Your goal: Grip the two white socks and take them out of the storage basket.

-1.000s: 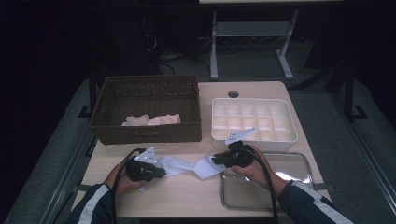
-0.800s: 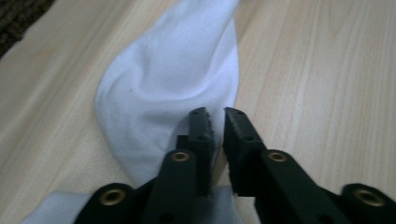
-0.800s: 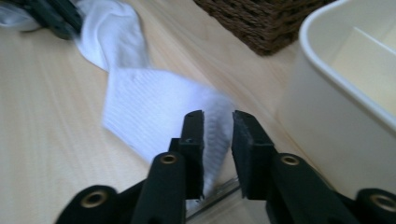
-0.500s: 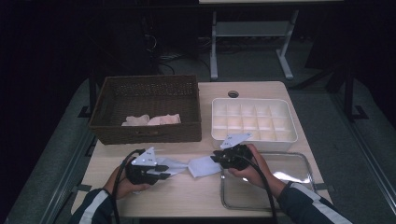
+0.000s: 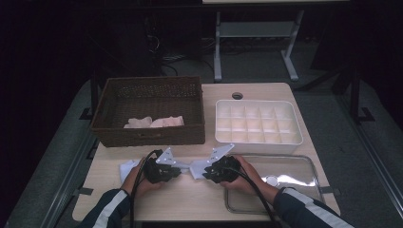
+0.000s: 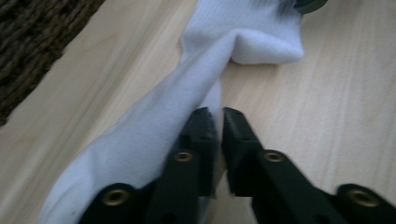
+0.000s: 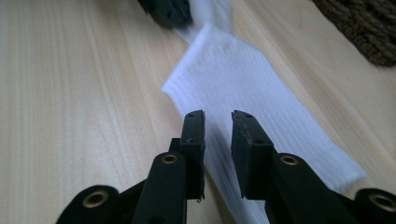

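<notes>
Closing lately, left tool pinches white sock, its toe cut off; right tool spread.

In the high view the two hands and grippers cover much of the white sock lying on the surface. The sock's lower end runs off the bottom edge of the left gripper view. The pale cloth pieces in the basket are too small to identify.

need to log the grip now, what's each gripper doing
left gripper: shut on the white ribbed fabric sock, having just closed.
right gripper: open, jaws apart over the same sock, no pinch visible.
</notes>
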Motion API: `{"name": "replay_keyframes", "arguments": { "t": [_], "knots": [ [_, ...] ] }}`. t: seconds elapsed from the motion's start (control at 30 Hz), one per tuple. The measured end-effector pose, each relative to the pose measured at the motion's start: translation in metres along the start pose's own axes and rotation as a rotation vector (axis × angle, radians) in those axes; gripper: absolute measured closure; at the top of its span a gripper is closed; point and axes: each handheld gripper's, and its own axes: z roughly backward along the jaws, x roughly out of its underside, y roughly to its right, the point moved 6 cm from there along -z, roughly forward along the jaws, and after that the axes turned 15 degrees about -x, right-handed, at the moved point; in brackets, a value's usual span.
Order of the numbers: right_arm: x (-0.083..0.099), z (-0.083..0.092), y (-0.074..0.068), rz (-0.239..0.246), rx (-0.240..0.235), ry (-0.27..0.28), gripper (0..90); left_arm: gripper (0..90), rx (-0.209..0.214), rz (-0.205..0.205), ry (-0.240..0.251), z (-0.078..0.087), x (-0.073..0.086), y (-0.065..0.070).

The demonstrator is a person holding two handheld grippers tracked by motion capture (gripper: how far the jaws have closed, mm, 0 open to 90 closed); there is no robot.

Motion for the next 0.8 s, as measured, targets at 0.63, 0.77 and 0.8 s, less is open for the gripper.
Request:
{"name": "replay_keyframes", "arguments": {
  "t": [0.63, 0.77, 0.8],
  "knots": [
    [0.006, 0.007, 0.022, -0.034, 0.075, -0.022, 75.9, 90.0, 0.145, -0.055, 0.061, 0.039, 0.019, 0.01],
    [0.002, 0.012, 0.017, 0.007, 0.084, -0.001, 75.4, 78.8, 0.081, -0.064, 0.107, 0.037, 0.004, 0.014],
    [0.0, 0.013, 0.014, 0.015, 0.069, 0.014, 74.6, 76.2, 0.084, -0.06, 0.114, 0.034, 0.0, 0.016]
  ]
}}
